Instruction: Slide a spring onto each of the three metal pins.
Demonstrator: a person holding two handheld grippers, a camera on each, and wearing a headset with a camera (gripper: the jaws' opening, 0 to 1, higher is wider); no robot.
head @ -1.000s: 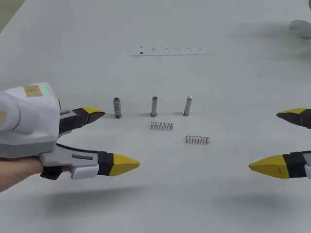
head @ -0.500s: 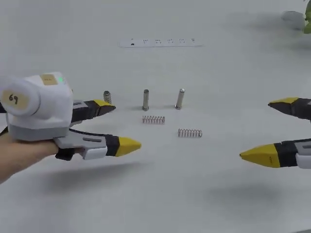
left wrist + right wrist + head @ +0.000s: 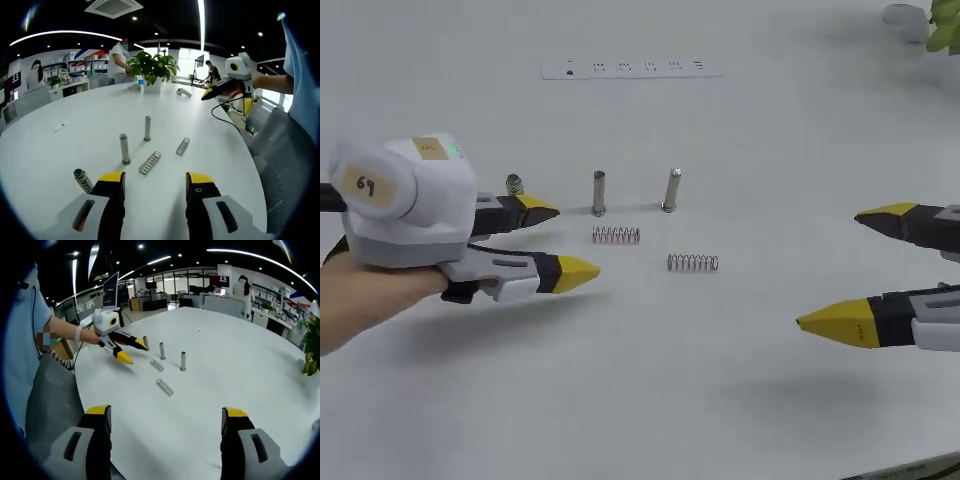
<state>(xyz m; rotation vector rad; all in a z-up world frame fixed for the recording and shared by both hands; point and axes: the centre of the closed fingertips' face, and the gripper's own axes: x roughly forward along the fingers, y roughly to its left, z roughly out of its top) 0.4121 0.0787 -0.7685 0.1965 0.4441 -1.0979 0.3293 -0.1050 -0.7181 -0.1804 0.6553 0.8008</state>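
Observation:
Three metal pins stand in a row on the white table. The left pin (image 3: 514, 185) carries a spring; the middle pin (image 3: 599, 192) and right pin (image 3: 671, 189) are bare. Two loose springs lie just in front of them, one (image 3: 616, 235) below the middle pin, the other (image 3: 693, 263) further right. My left gripper (image 3: 575, 240) is open and empty, its tips just left of the nearer loose spring (image 3: 150, 162). My right gripper (image 3: 830, 268) hangs open and empty well to the right of the springs (image 3: 164, 386).
A white power strip (image 3: 632, 69) lies at the back of the table. A potted plant (image 3: 945, 25) and a small white object (image 3: 902, 15) sit at the far right corner. The table's near edge shows at the bottom right.
The head view has shifted. My left gripper has moved in closer to the loose springs. The right gripper keeps its place relative to the pins. Both stay open.

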